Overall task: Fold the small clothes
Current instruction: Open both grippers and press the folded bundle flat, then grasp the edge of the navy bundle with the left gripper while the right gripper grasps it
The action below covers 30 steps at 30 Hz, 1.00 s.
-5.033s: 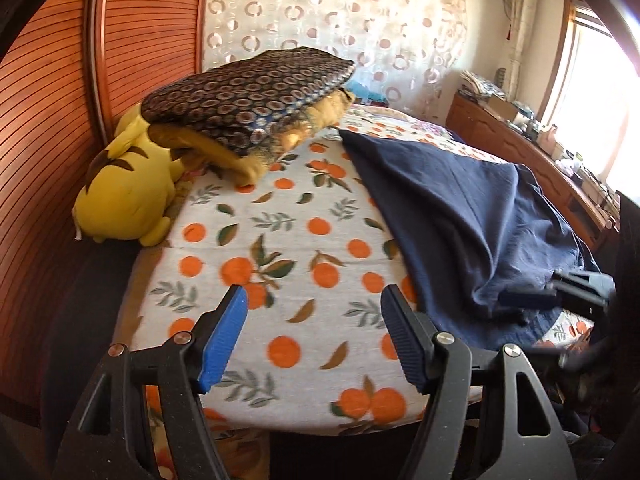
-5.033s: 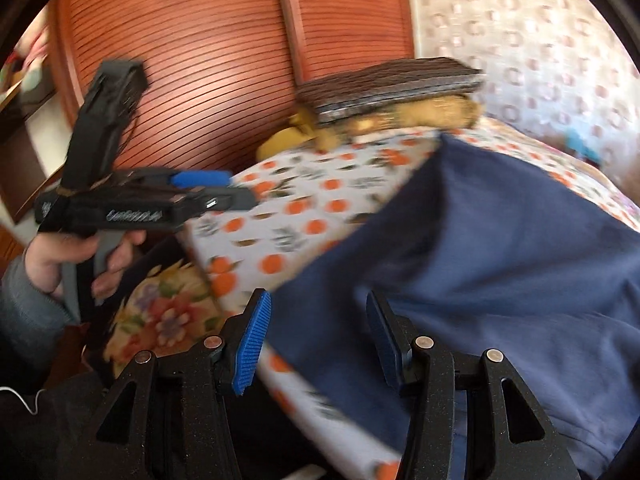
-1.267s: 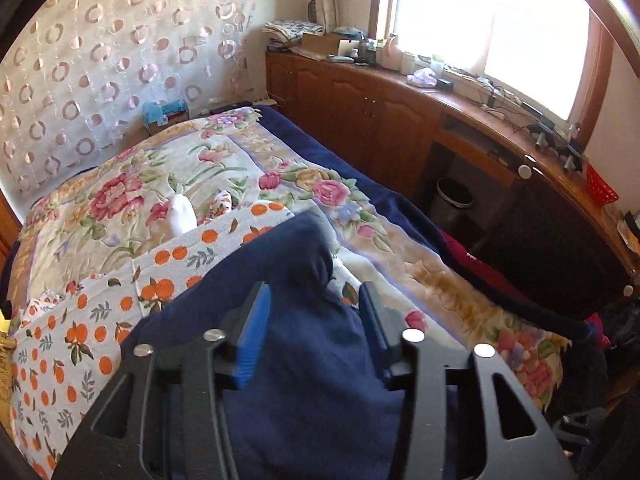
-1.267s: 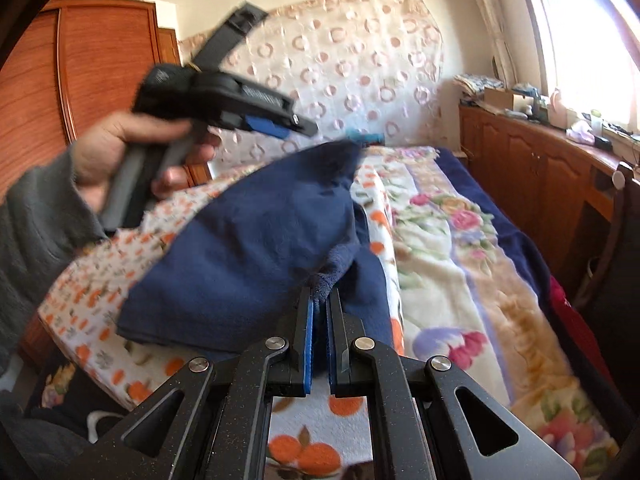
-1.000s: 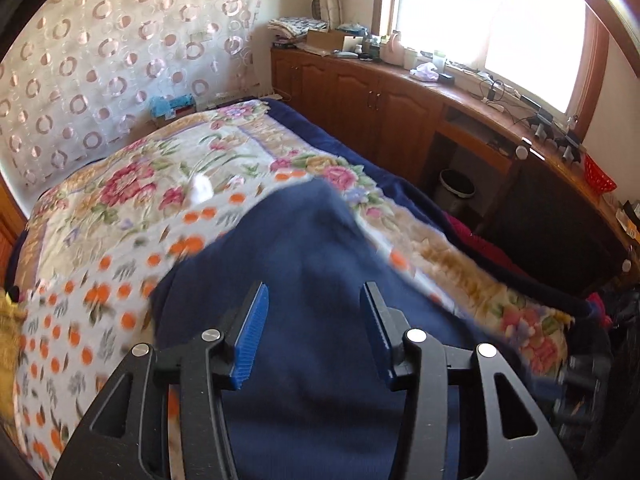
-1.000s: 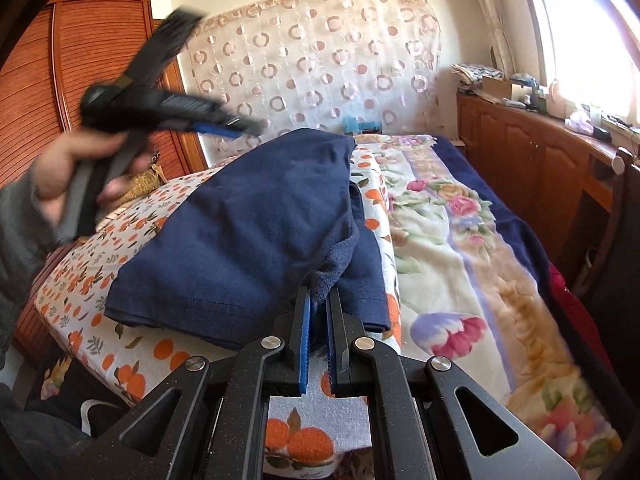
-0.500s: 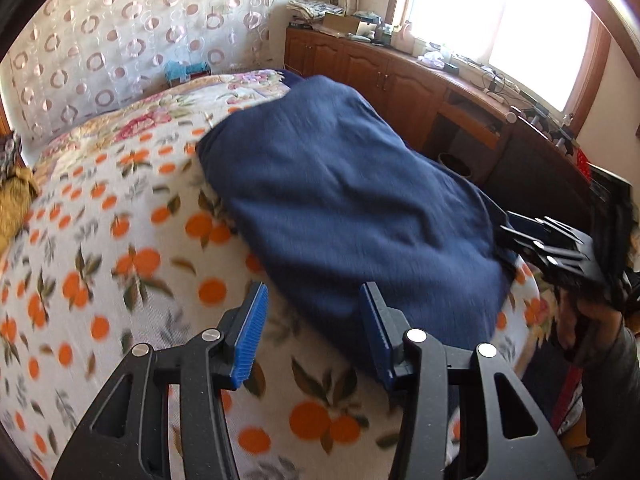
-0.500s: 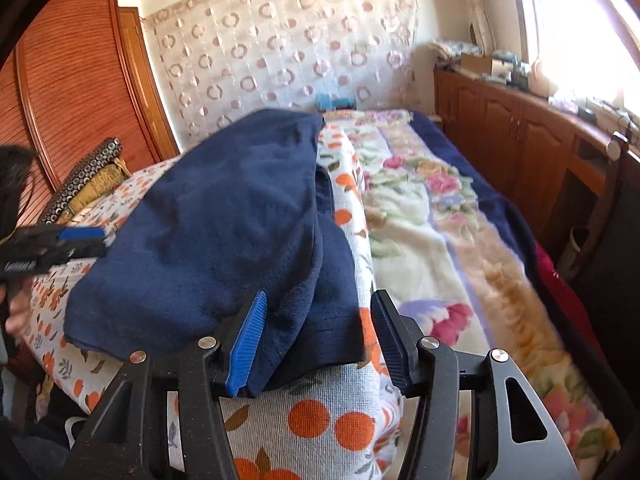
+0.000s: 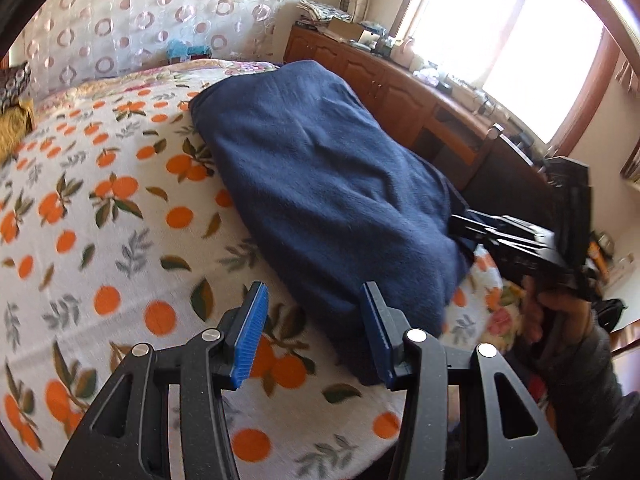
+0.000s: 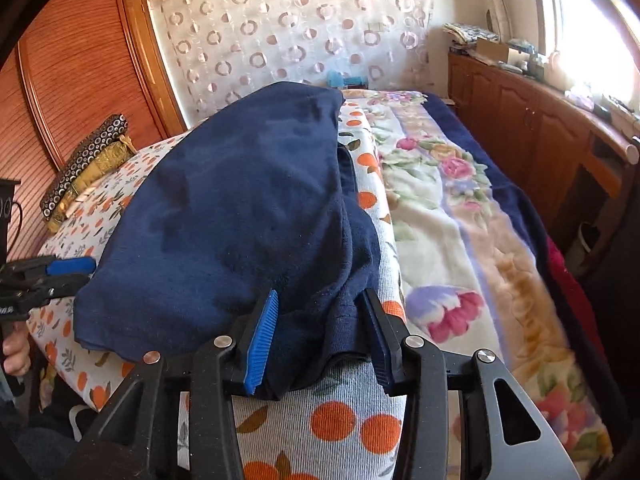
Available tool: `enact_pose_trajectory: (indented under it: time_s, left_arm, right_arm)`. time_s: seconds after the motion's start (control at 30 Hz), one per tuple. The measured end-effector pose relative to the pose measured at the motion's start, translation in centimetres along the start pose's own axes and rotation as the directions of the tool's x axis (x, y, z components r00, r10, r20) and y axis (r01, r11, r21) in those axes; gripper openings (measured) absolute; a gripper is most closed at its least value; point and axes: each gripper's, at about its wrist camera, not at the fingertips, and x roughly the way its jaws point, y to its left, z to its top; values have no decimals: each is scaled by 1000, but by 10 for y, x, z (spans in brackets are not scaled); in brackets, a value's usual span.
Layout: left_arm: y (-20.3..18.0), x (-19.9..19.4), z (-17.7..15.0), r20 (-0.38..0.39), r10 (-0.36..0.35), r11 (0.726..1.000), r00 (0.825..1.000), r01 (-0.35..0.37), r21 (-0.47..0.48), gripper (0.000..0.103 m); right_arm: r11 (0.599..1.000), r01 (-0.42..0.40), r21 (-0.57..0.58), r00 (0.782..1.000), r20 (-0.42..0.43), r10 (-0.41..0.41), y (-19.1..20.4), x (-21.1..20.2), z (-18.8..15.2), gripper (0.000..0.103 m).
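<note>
The navy garment [image 9: 320, 184] lies folded over on the orange-print blanket [image 9: 100, 216] on the bed, its long axis running from the near edge toward the circle-patterned curtain [image 10: 288, 36].

Left wrist view: the left gripper [image 9: 316, 330] hovers over the blanket at the garment's near corner. Its jaws stand spread with nothing between them; the right-hand blue pad sits over the garment's hem, and whether it touches cannot be told. This view alone shows the right gripper [image 9: 464, 226] from outside, held in a hand [image 9: 560, 316] with a grey sleeve, its tips at the garment's far lower edge.

Right wrist view: the right gripper [image 10: 320, 334] has a thick bunched fold of the garment between its jaws, which are closing; the pads do not visibly press the cloth. This view alone shows the floral blanket [image 10: 460, 216] alongside, the louvred wooden wardrobe [image 10: 80, 80], a patterned cushion [image 10: 84, 160] stacked on a yellow one, and the left gripper's tips [image 10: 60, 270] at the garment's left edge.

Containers: a waste bin [image 10: 588, 238] stands by the wooden cabinets [image 10: 520, 120]; its contents cannot be seen.
</note>
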Motion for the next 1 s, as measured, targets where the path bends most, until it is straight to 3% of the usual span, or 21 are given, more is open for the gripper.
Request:
enact_pose_trajectory:
  time_s: [0.03, 0.1, 0.17, 0.27, 0.53, 0.67, 0.77, 1.0]
  left_arm:
    - [-1, -2, -2, 3, -16, 1000, 1000, 16, -6, 49]
    - [-4, -1, -4, 1, -43, 999, 999, 43, -14, 49]
    - [-9, 8, -6, -24, -47, 999, 999, 47, -8, 49]
    - [-14, 20, -7, -55, -29, 1000, 998, 29, -10, 49]
    - [-26, 26, -8, -40, 7, 1000, 999, -6, 24, 49]
    - [-21, 26, -6, -42, -11, 1000, 999, 11, 15, 25]
    - [-15, 20, 2, -34, -50, 999, 998, 50, 3, 13]
    - [-22, -40, 32, 104, -62, 996, 993, 55, 67, 11]
  right_arm:
    - [1000, -4, -2, 1000, -1, 4, 0, 0, 2, 37]
    - [1000, -19, -6, 1000, -2, 19, -1, 3, 3, 16]
    - [999, -38, -19, 999, -7, 38, 1, 3, 3, 10]
    - [998, -58, -36, 998, 9, 59, 4, 0, 4, 8]
    - [994, -59, -93, 995, 77, 66, 19, -24, 8, 7]
    - [994, -53, -100, 995, 84, 62, 20, -25, 4, 7]
    - [993, -60, -97, 994, 88, 69, 20, -27, 4, 7]
    - [987, -80, -138, 982, 157, 102, 39, -55, 21, 7]
